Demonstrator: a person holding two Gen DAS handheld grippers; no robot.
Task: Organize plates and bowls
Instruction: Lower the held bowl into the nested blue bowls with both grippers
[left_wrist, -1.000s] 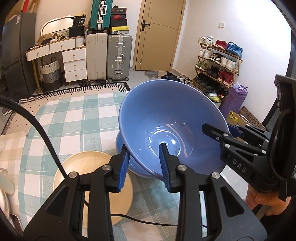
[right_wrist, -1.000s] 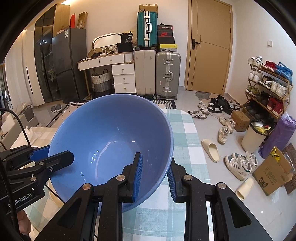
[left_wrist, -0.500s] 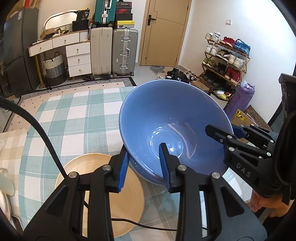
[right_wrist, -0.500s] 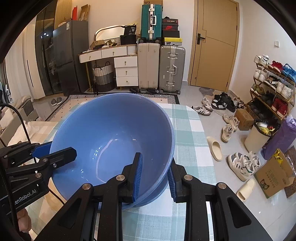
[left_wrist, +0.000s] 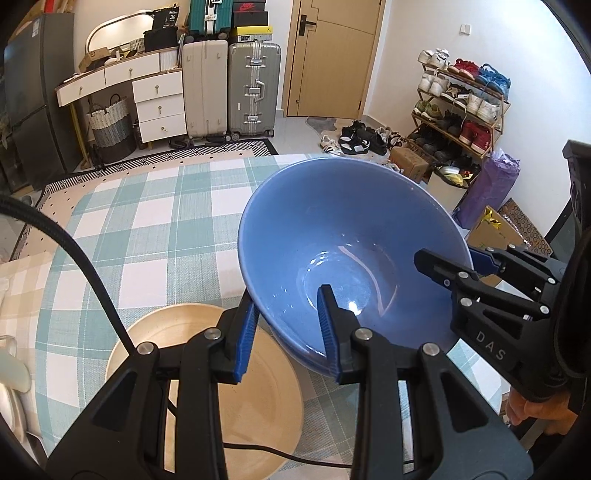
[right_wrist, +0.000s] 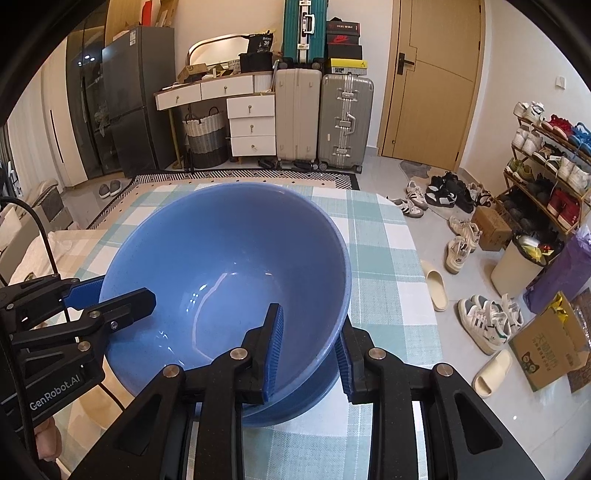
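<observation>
The blue bowl (left_wrist: 343, 251) is being carried by both tools at once, its rim being pinched at two places: the left tool (left_wrist: 288, 332) is being kept clenched on the near rim, one pad inside and one outside, while the right tool (right_wrist: 308, 347) is being kept clamped on the right-hand rim in the same way. A second blue bowl (right_wrist: 295, 402) is being glimpsed directly beneath, so the stacking is judged nearly done, with only the release left. A tan plate (left_wrist: 236, 398) is being left unsorted on the checked worktop (left_wrist: 147, 229), just to the left of the bowls.
</observation>
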